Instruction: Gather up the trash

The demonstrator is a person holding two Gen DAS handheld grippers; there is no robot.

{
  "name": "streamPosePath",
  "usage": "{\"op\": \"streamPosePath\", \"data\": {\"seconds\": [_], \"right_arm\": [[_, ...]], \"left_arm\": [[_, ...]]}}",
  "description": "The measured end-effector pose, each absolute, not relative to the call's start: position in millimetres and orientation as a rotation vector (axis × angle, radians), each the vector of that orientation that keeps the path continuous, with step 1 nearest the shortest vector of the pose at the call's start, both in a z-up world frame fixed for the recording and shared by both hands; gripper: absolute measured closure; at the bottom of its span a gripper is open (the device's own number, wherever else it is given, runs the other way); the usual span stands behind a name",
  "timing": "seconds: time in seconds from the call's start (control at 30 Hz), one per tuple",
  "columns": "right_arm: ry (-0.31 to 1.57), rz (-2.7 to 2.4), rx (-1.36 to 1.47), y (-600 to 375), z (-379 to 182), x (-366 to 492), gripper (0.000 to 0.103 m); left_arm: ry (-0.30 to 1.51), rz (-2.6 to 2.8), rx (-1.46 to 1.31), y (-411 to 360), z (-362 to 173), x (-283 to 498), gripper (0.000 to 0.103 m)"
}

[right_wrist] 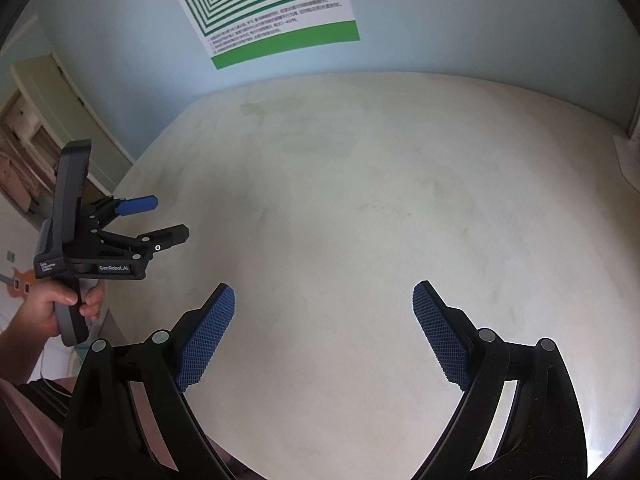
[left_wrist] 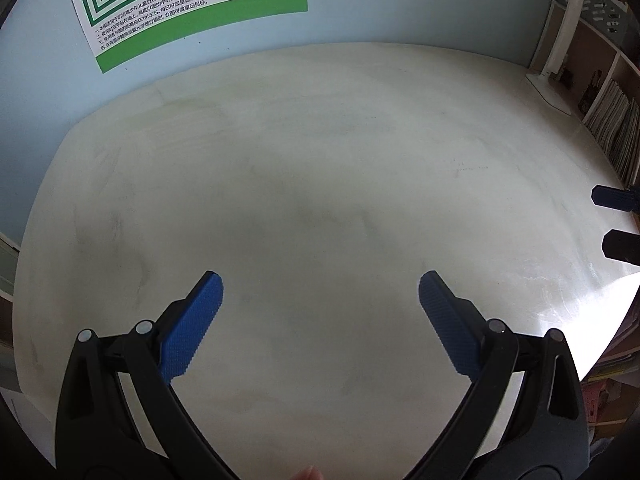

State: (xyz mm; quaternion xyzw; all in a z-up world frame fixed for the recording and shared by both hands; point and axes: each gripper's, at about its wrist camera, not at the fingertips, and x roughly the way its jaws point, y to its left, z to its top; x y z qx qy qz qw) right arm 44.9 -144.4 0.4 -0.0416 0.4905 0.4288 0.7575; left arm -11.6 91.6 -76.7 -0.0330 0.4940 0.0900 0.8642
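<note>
Jaws of left gripper [left_wrist: 320, 280] and right gripper [right_wrist: 323, 292] gape over the desk [left_wrist: 320, 140], clasping nothing.

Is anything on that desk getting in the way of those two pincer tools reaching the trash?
No trash shows in either view, so no path can be judged. The left gripper and right gripper hang over the pale desk, jaws apart, holding nothing, with only bare desktop ahead.

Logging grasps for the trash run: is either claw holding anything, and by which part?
Nothing is held. The left claw and right claw are both open and empty over the table.
</note>
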Motion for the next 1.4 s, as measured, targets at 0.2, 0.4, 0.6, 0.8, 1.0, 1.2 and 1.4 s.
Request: {"op": "streamPosePath", "data": {"seconds": [0.2,0.4,0.6,0.8,1.0,1.2,1.4], "right_arm": [[1.078,0.957,-0.089,-122,-3,52,0.013],[1.086,0.951,-0.081,-112,-1,61,0.013],[1.099,0.934,-0.067,-112,1,63,0.013],[1.106,0.925,-0.075,-109,0,61,0.013],[1.108,0.924,-0.074,-107,0,60,0.013],[1.104,0.916,-0.065,-110,0,61,0.013],[1.111,0.914,-0.063,-111,-1,61,0.013]], "left_arm": [[0.995,0.186,-0.110,109,-75,-14,0.007],[1.006,0.192,-0.144,124,-80,-4,0.007],[1.010,0.196,-0.154,129,-83,-6,0.007],[1.017,0.192,-0.164,136,-88,-6,0.007],[1.014,0.196,-0.162,139,-86,-8,0.007],[1.015,0.192,-0.160,139,-86,-7,0.007],[1.017,0.185,-0.149,137,-87,-6,0.007]]}}
